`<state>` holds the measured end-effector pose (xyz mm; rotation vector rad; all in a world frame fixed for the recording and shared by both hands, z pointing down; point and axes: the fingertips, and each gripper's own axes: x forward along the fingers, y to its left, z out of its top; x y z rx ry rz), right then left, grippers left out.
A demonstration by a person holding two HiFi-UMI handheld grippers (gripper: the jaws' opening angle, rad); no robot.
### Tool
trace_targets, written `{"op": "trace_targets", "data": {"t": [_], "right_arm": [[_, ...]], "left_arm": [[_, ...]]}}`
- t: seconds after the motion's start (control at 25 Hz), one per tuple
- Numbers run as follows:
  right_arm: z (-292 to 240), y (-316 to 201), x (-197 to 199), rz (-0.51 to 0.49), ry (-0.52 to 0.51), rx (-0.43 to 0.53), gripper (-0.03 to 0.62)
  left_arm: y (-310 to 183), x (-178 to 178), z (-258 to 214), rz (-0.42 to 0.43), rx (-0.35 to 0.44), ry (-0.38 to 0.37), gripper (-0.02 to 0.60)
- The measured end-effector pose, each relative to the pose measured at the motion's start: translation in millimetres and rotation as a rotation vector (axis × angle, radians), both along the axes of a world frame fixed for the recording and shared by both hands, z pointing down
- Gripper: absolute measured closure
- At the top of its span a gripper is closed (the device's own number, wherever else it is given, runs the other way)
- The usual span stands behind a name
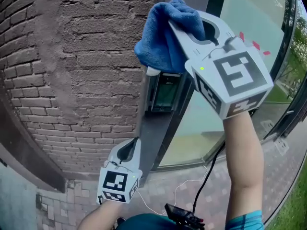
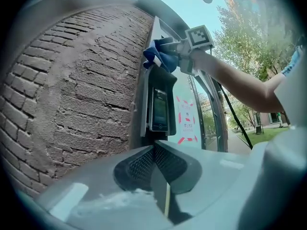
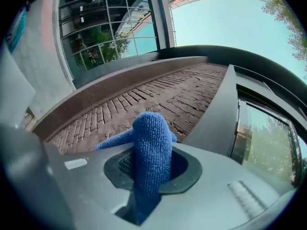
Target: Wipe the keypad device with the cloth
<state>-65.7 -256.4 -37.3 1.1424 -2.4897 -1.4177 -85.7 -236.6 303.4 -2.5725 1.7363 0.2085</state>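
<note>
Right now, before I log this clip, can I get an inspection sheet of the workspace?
Surface: keypad device mounted on a dark metal frame beside the brick wall.
Job's things: blue cloth bunched at the device's top.
Clutter: nothing seen.
Grippers: right gripper jaws shut on the cloth; left gripper low, jaws together, empty.
Cables: black cable and thin white cable hang below.
Surroundings: glass pane, paving, grass.
</note>
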Motion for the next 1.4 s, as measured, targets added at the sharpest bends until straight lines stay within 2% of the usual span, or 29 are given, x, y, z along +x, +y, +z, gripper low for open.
{"op": "trace_targets", "data": {"t": [0.12,0.24,0.32,0.44,0.52,0.68,0.8,1.04,1.16,1.24,1.4], "right_arm": [[12,0,-37,0.084,0.141,0.105,0.528],[47,-18,-62,0.294,0.382,0.246,0.528],[68,-22,-71,0.398,0.488,0.319,0.528],[97,-21,-81,0.494,0.618,0.437,0.528],[121,-17,-91,0.518,0.696,0.506,0.528],[187,-26,-95,0.518,0.868,0.512,0.529],[235,-40,-81,0.503,0.952,0.436,0.53],[312,-26,-71,0.374,0.999,0.3,0.53],[318,-17,-67,0.336,0.98,0.278,0.53],[284,-14,-63,0.342,0.847,0.291,0.53],[185,0,-49,0.336,0.468,0.303,0.528]], "left_arm": [[5,-18,2,-0.027,-0.004,0.013,0.589],[10,-33,6,-0.041,-0.009,0.023,0.589],[13,-40,8,-0.044,-0.012,0.027,0.589],[15,-43,11,-0.035,-0.019,0.024,0.589],[15,-43,15,-0.024,-0.028,0.021,0.589],[14,-39,29,-0.003,-0.06,0.022,0.589],[15,-36,38,0.009,-0.084,0.026,0.589],[15,-36,56,0.013,-0.129,0.023,0.589],[14,-39,61,0.001,-0.143,0.024,0.589],[13,-41,57,-0.016,-0.133,0.016,0.589],[5,-54,16,-0.081,-0.039,-0.02,0.591]]}}
